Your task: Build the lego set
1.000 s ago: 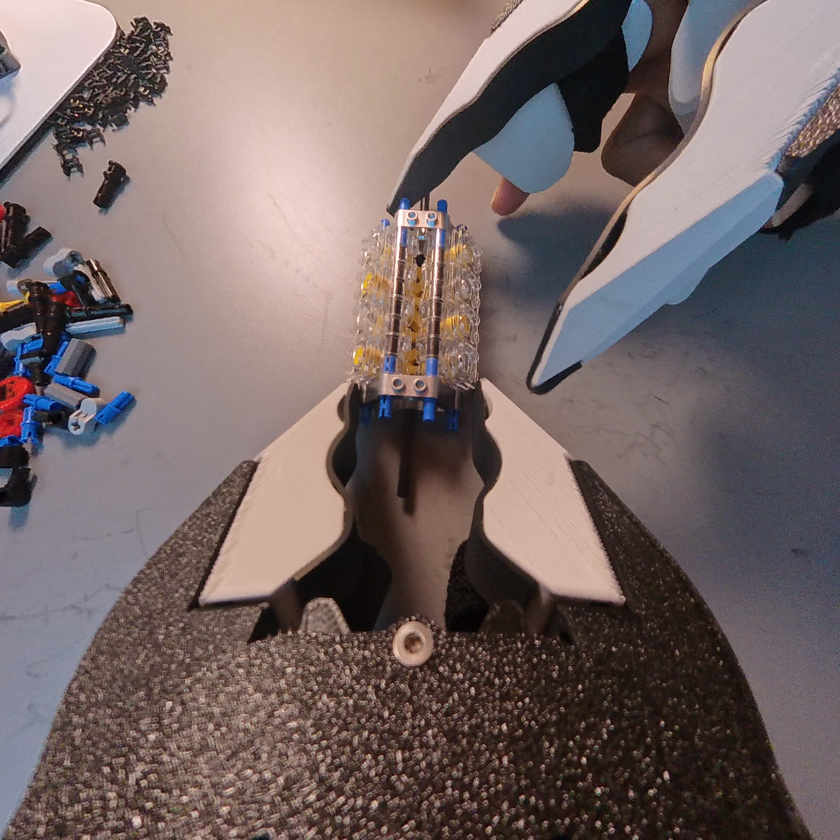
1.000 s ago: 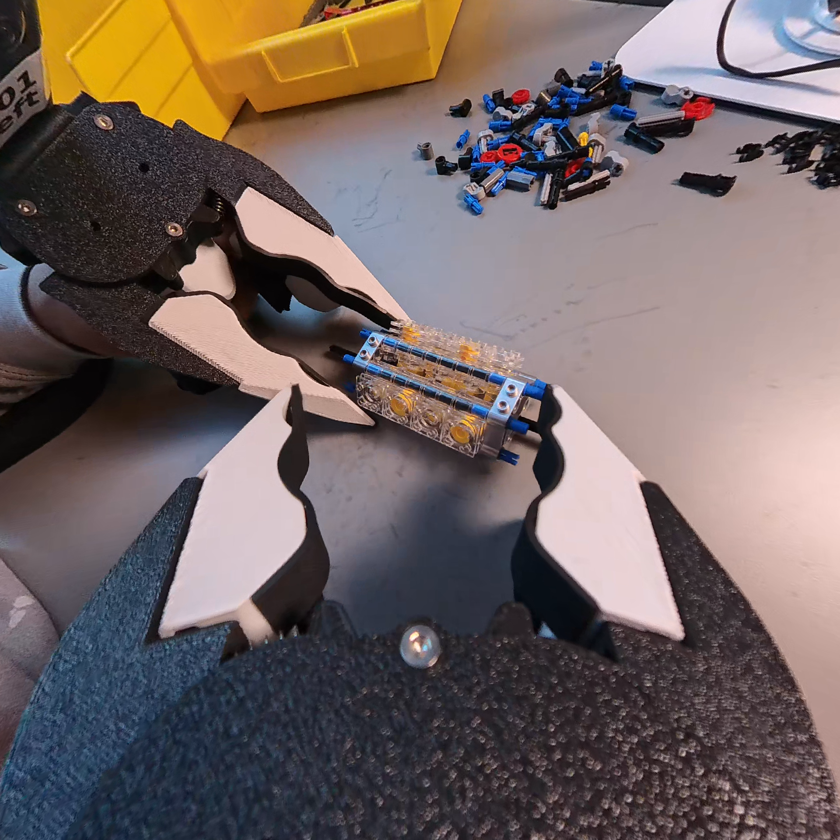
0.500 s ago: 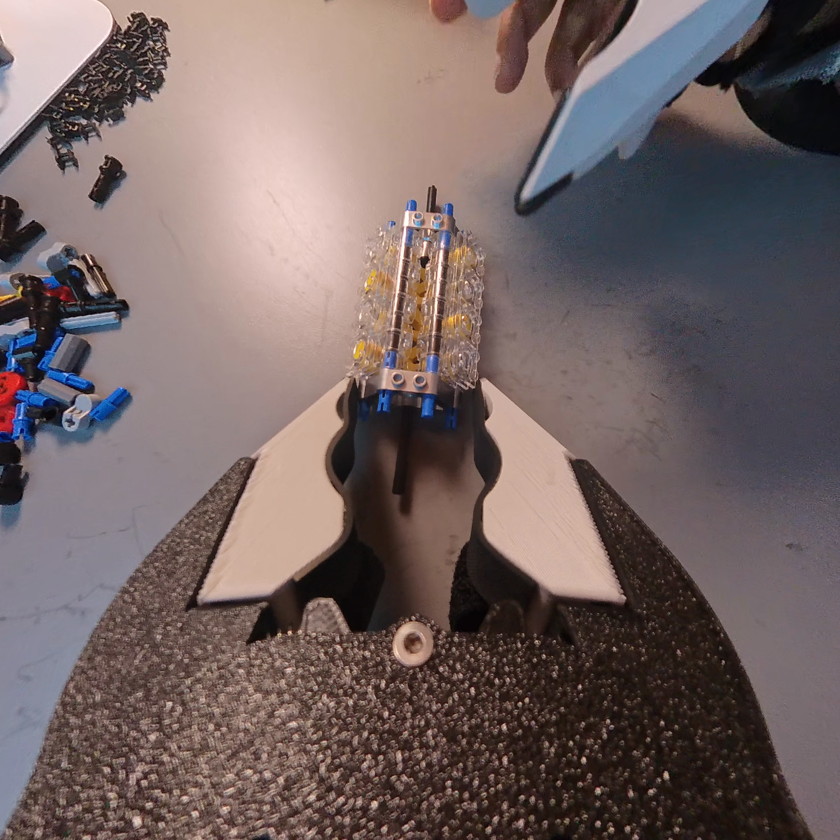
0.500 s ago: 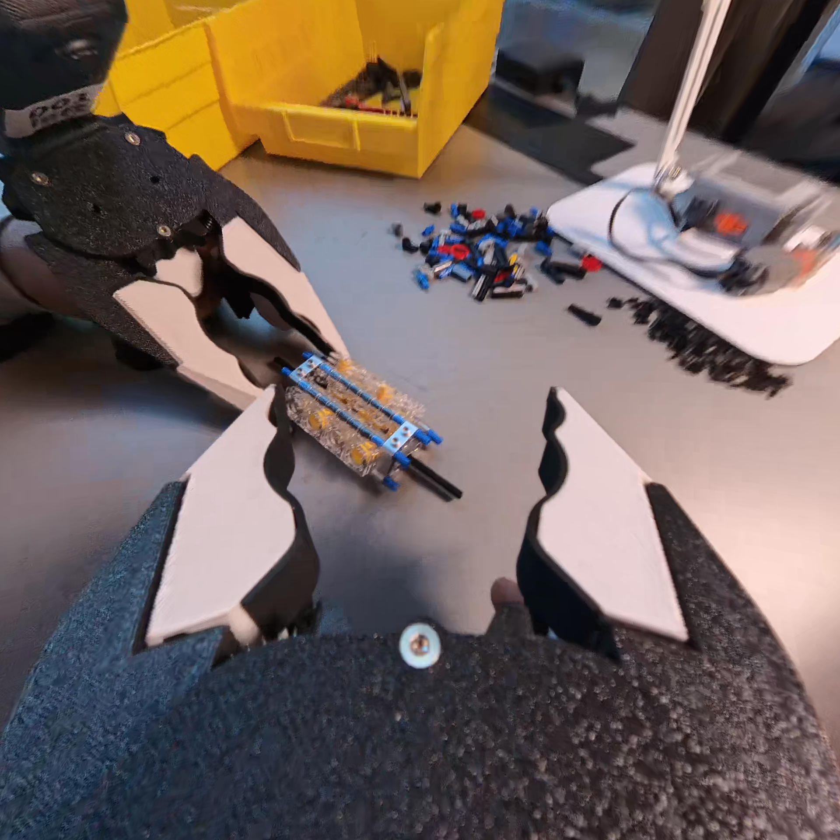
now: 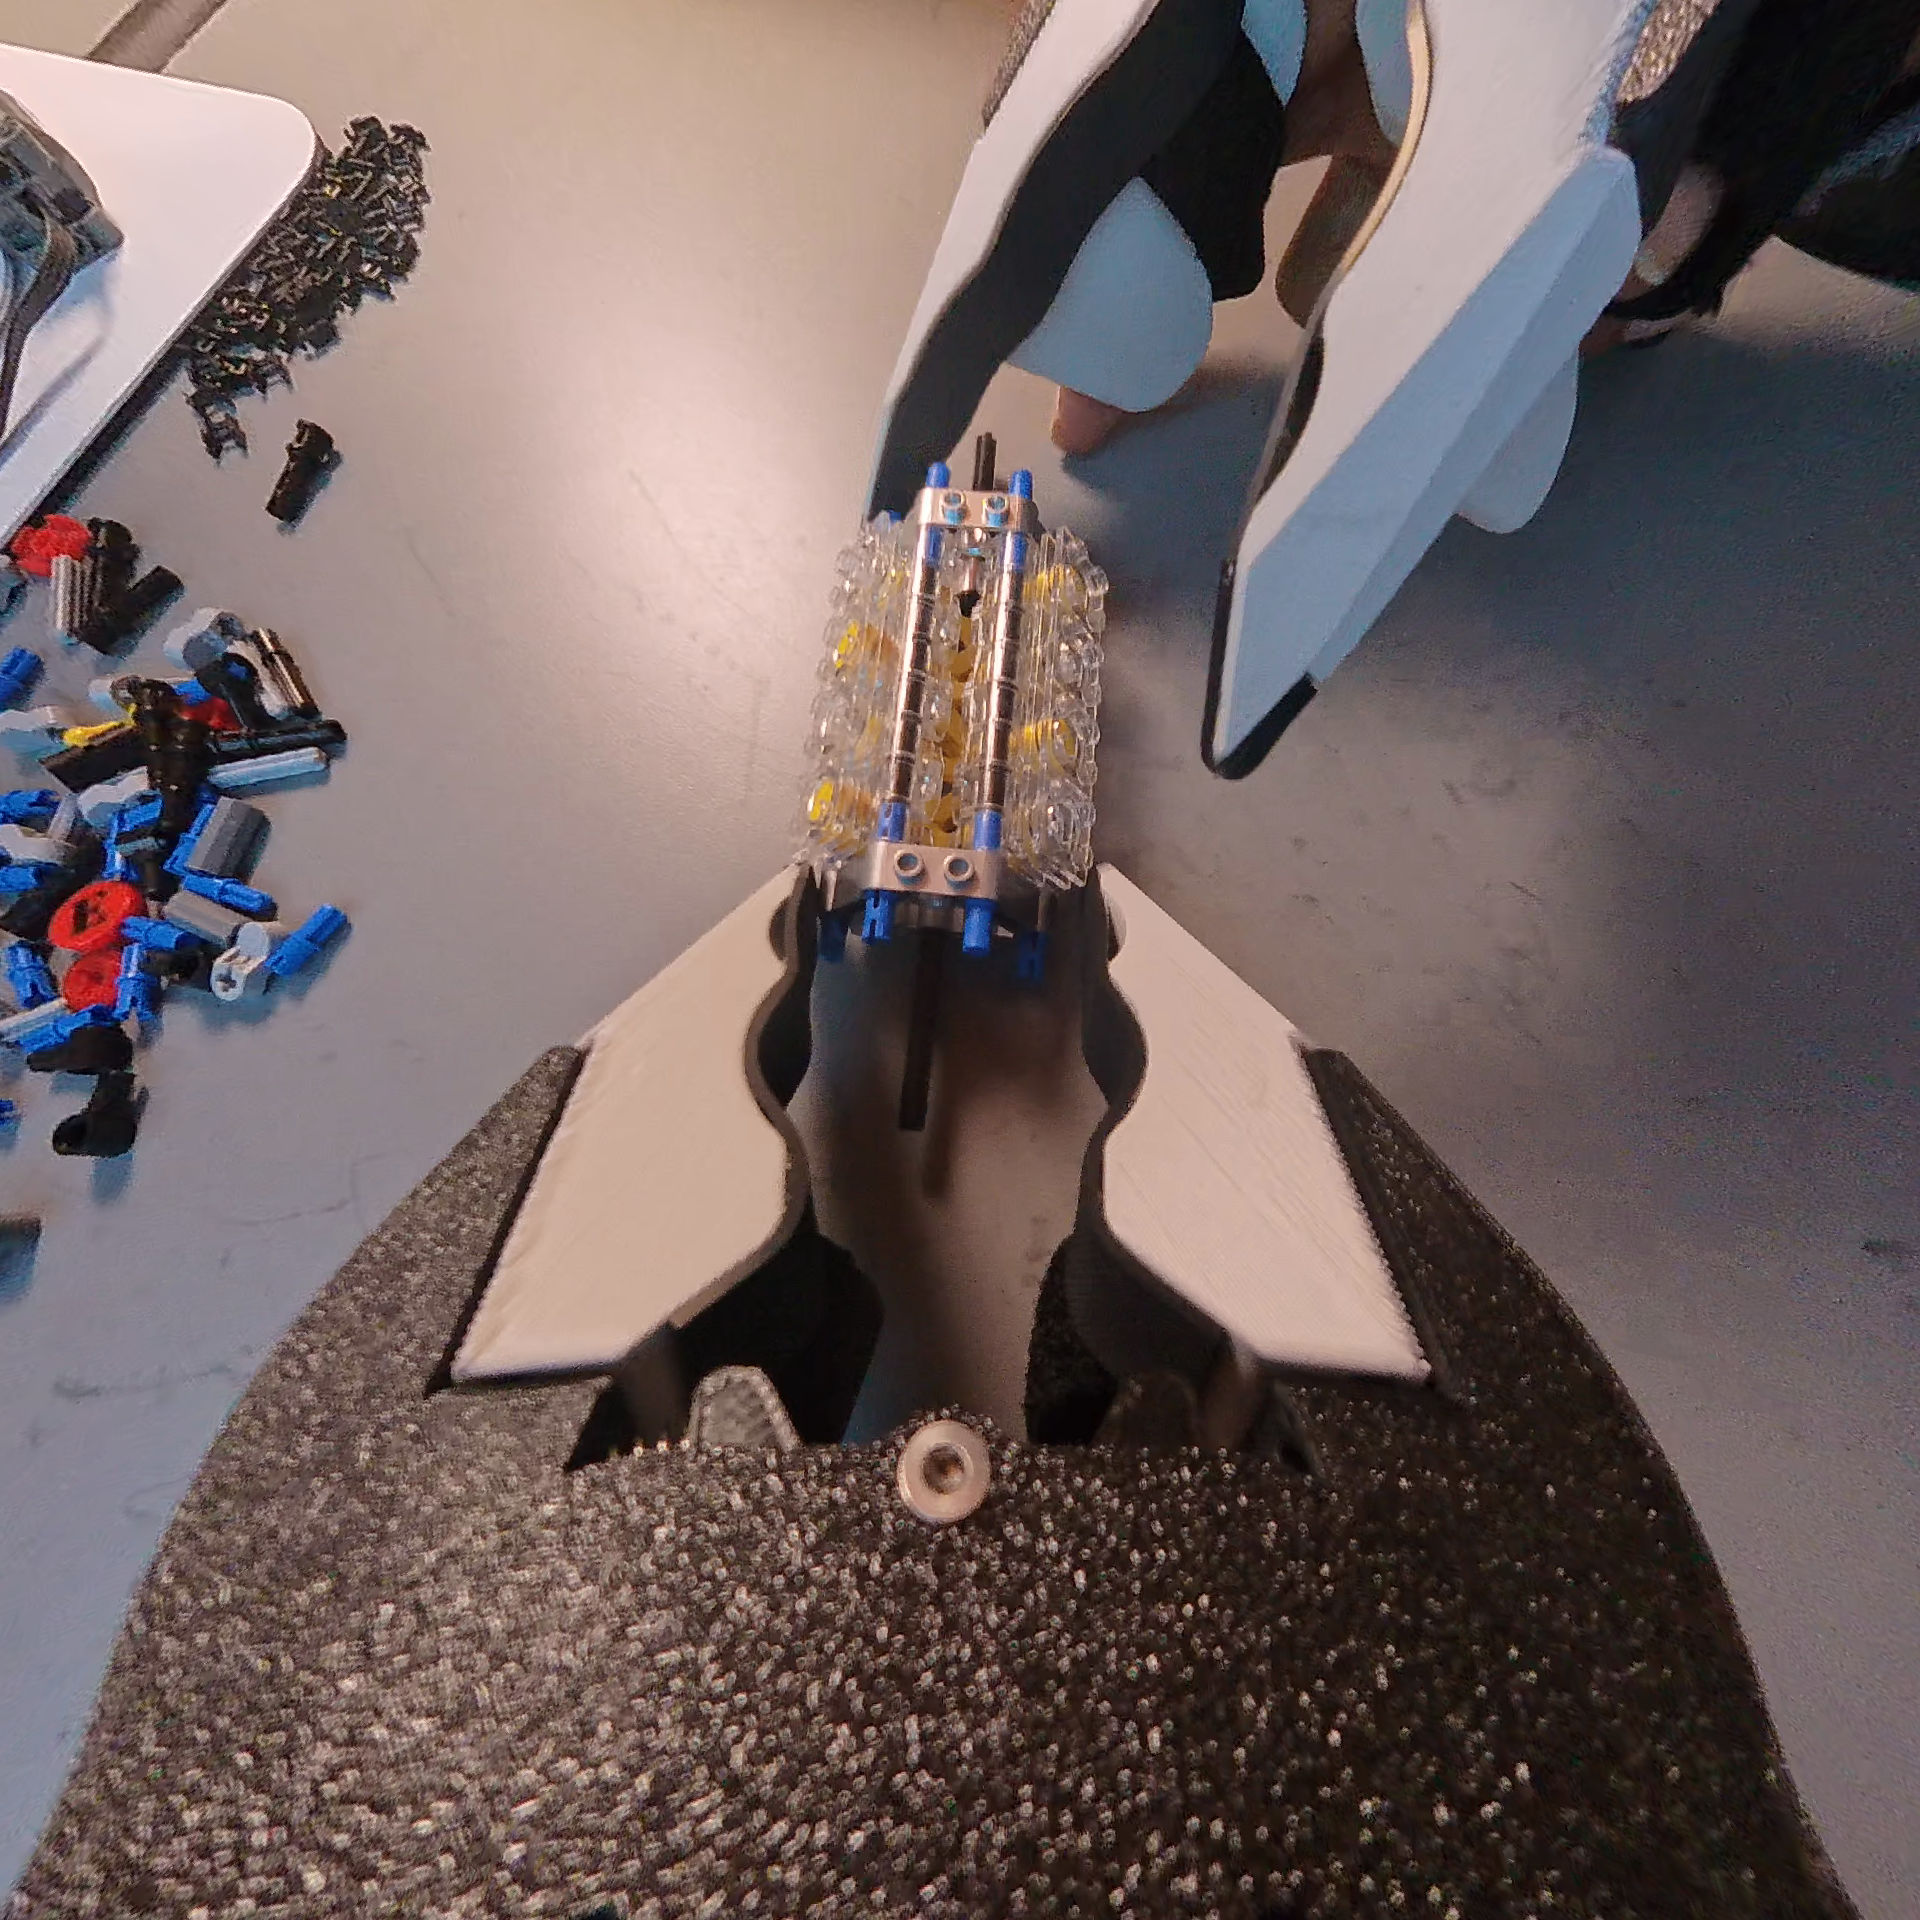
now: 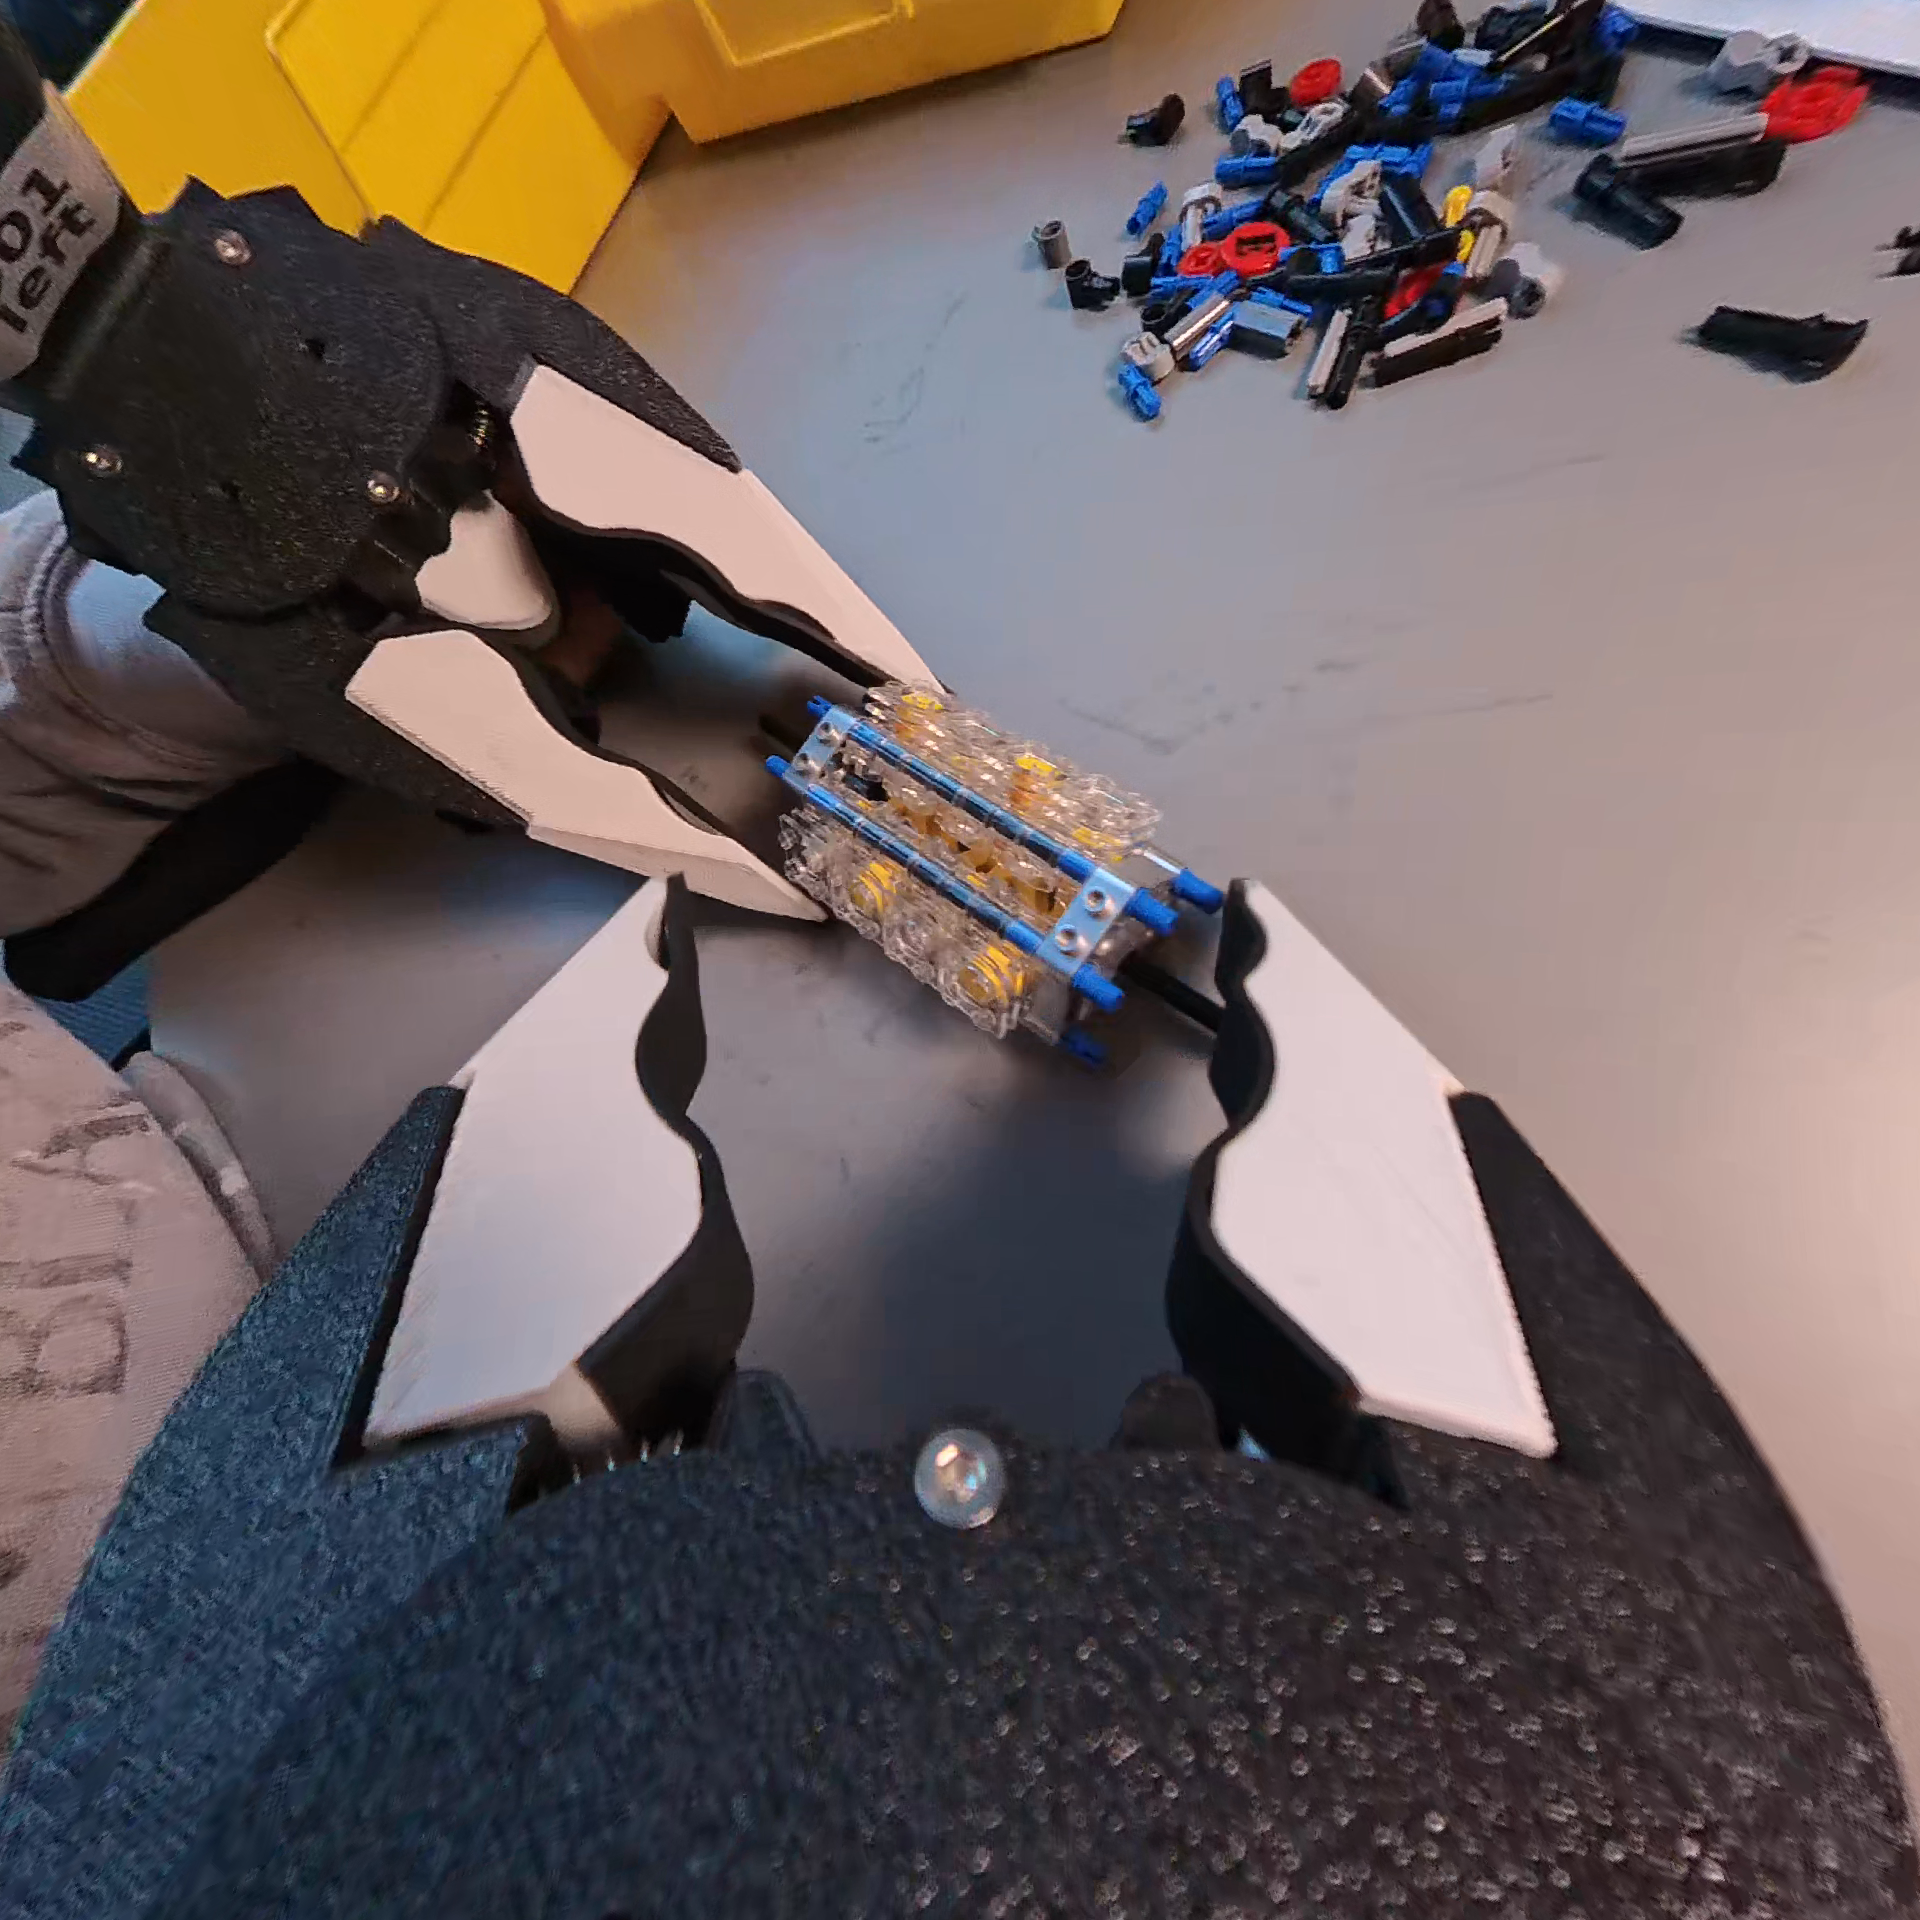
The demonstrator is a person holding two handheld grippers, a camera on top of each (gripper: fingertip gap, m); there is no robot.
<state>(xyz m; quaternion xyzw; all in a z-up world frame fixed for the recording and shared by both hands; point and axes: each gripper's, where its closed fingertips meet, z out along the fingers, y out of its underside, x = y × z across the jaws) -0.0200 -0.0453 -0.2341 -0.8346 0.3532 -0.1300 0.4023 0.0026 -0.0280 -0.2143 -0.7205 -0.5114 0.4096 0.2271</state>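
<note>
- Left wrist view: my left gripper (image 5: 948, 904) has its two white fingers closed onto the near end of a small clear brick assembly (image 5: 951, 707), pinching it from both sides.
- That assembly is a block of transparent pieces with yellow parts inside, two grey rails along the top with blue pins at their ends, and a thin black axle (image 5: 920, 1049) sticking out toward me between my fingers.
- It lies lengthwise on the grey table (image 5: 1558, 1039), pointing away from my left gripper.
- Right wrist view: my right gripper (image 6: 951, 904) is spread wide and holds nothing.
- Its right finger stands just beside the assembly's far end, where the black axle pokes out; I cannot tell whether they touch. Its left finger sits next to a tip of my left gripper.
- Off to the side lies a scatter of small loose parts (image 6: 1382, 229) in blue, black, red and grey.
- Yellow bins (image 6: 520, 125) stand at the table's far edge.
- Near those loose parts, a heap of tiny black pins (image 5: 312, 239) rests against a white board (image 5: 156, 260).
</note>
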